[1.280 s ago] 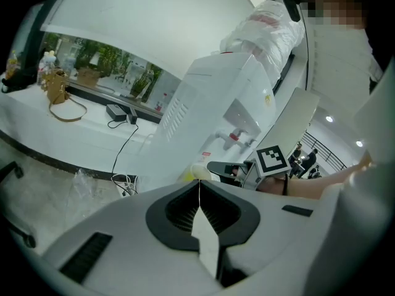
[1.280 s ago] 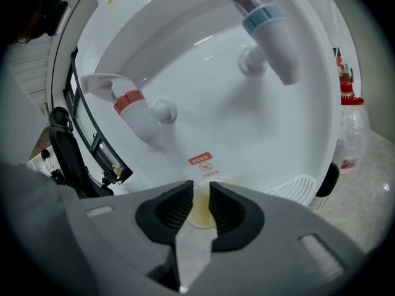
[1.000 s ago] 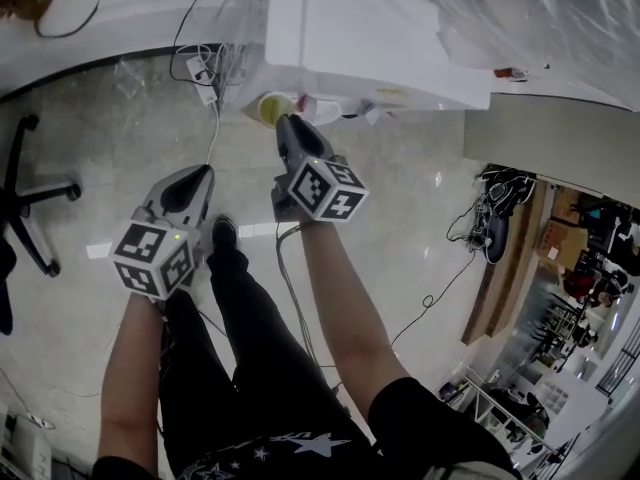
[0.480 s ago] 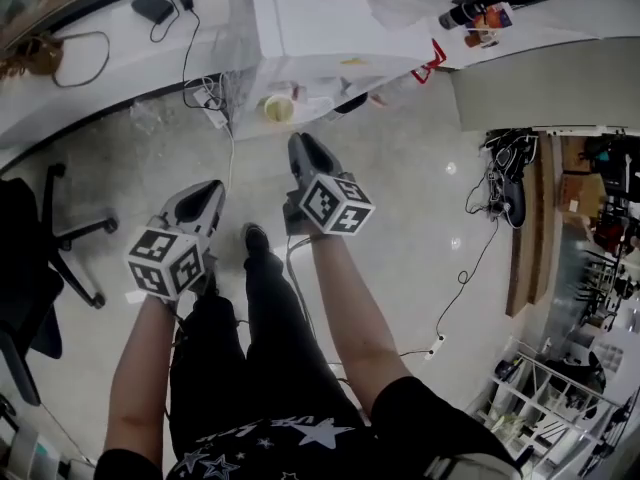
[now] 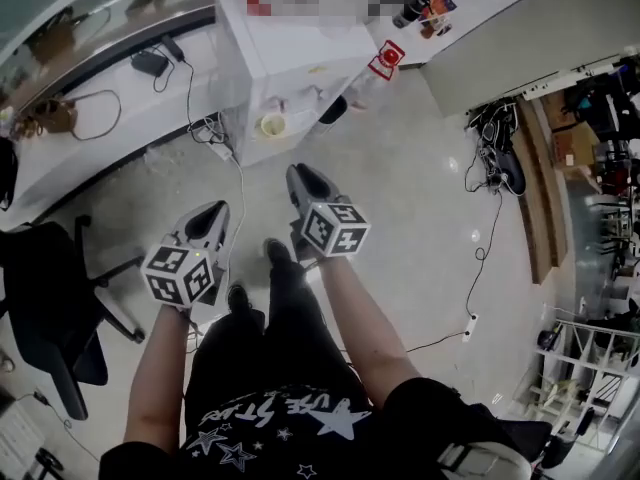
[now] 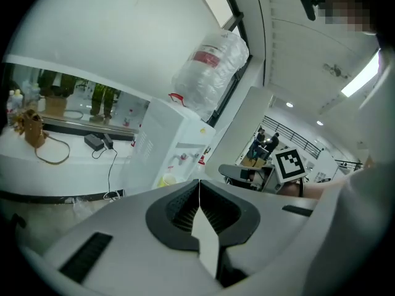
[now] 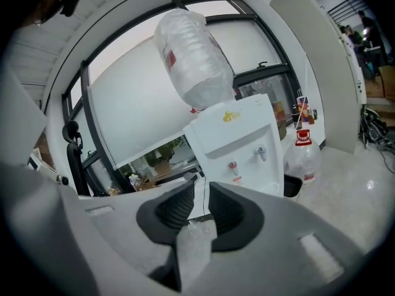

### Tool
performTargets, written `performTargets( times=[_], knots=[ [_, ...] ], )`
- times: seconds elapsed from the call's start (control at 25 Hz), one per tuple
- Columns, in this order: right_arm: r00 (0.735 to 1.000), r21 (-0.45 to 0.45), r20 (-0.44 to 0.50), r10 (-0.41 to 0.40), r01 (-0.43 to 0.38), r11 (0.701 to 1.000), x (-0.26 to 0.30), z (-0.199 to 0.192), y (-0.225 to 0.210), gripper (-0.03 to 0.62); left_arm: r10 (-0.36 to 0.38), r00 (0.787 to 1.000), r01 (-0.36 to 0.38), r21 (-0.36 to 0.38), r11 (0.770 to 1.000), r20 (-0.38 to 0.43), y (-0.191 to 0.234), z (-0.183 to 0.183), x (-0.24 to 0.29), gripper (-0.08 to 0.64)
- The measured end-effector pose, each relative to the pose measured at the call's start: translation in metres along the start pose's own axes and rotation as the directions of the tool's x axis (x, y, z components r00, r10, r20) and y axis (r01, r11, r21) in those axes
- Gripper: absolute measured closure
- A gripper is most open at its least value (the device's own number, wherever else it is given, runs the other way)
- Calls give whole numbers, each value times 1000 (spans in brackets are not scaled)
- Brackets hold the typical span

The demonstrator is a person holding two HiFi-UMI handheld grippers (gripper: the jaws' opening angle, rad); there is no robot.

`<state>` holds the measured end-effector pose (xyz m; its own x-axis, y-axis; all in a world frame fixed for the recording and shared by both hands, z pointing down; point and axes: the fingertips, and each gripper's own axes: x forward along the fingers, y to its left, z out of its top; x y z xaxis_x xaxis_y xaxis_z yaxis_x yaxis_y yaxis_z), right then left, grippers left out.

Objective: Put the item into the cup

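Standing on a glossy pale floor (image 5: 420, 198), you face a white water dispenser (image 5: 290, 58) with a big clear bottle (image 7: 194, 57) upended on top. A white counter (image 5: 90, 148) with cables runs to the dispenser's left, a spare bottle with a red cap (image 5: 385, 63) sits on the floor to its right, and a black office chair (image 5: 50, 308) stands well to its left, on your side of the counter. The cup (image 5: 272, 124) (yellowish) stands upright in the recess under the dispenser's taps, long axis vertical, mouth facing up. Which item belongs in it I cannot tell. Your left gripper (image 5: 216, 210) has its jaws pressed together on nothing. Your right gripper (image 5: 298, 174) shows a narrow gap between its jaws, also empty. Both point toward the dispenser, well short of it.
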<state>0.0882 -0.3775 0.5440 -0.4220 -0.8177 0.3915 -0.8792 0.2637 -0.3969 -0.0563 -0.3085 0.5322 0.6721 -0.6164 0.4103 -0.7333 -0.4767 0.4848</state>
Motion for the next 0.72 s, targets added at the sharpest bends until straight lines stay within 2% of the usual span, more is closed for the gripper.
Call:
performTargets(
  times=[0.28,0.44,0.52,0.72],
  knots=[
    [999,-12,26,-44,45,999,-61,-11,44,525,-79,997,81,107,991,-24,-31,0,-43,552],
    [997,4,18,-73,73,997,-96,-21,53,526,-119,992,122,95,988,-36,-50,-7,-50,552],
    [995,10,14,-98,98,995,-113,-25,53,584,-134,990,137,85,987,-40,-59,-10,-51,552],
    [992,28,17,-129,128,991,-147,-29,50,584,-166,985,169,90,981,-48,-86,-16,-57,552]
  ],
)
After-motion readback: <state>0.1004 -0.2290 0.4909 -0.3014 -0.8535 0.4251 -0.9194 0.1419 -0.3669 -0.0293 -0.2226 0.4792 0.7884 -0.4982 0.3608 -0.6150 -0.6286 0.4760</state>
